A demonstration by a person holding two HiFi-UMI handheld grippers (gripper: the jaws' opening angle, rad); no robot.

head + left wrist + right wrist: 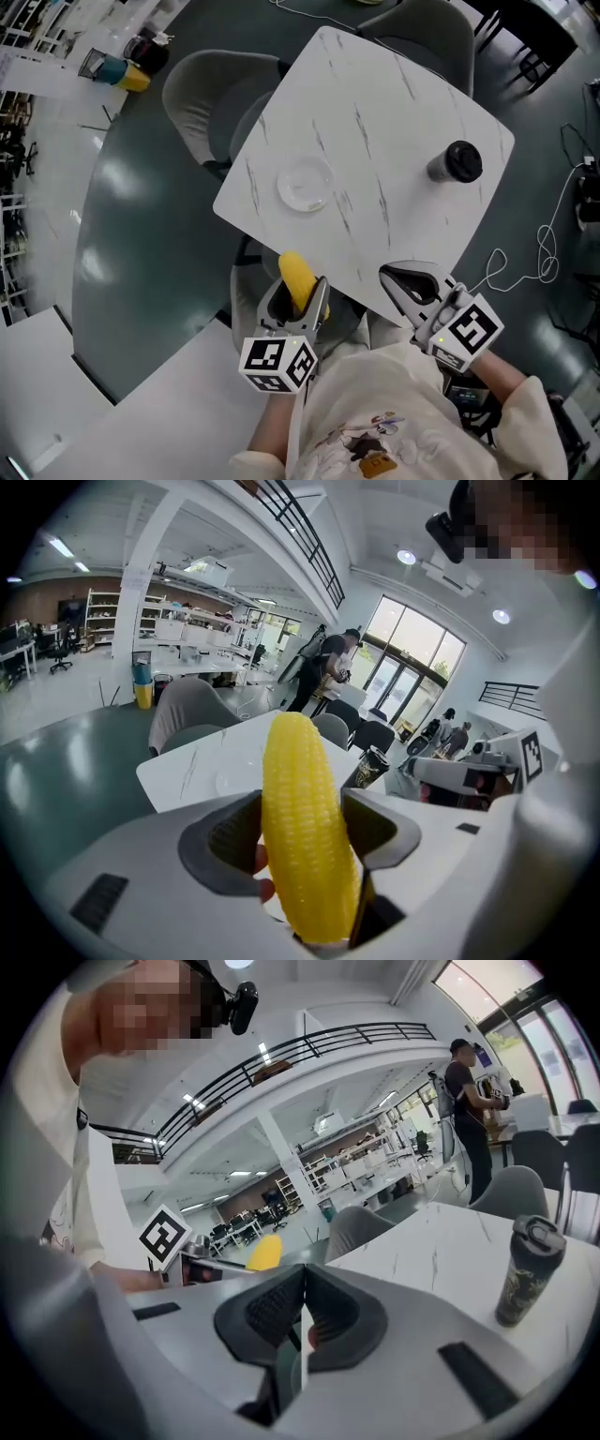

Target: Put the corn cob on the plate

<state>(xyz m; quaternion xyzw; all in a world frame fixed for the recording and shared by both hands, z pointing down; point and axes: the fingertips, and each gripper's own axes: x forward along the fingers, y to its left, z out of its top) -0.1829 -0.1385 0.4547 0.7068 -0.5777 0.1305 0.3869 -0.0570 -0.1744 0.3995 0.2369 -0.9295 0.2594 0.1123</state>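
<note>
Left gripper [296, 302] held short of the table edge [281, 246], jaws clamped on the upright corn cob [305, 827]; plate [304, 184] well ahead. Right gripper [412, 284] alongside, jaws together, empty.

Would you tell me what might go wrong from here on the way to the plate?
The corn cob is pinched low in the left claw, much of it standing free, so it may pivot or slip on the way. The plate looks shallow and sits near the table edge; a round cob released there could roll off.
</note>
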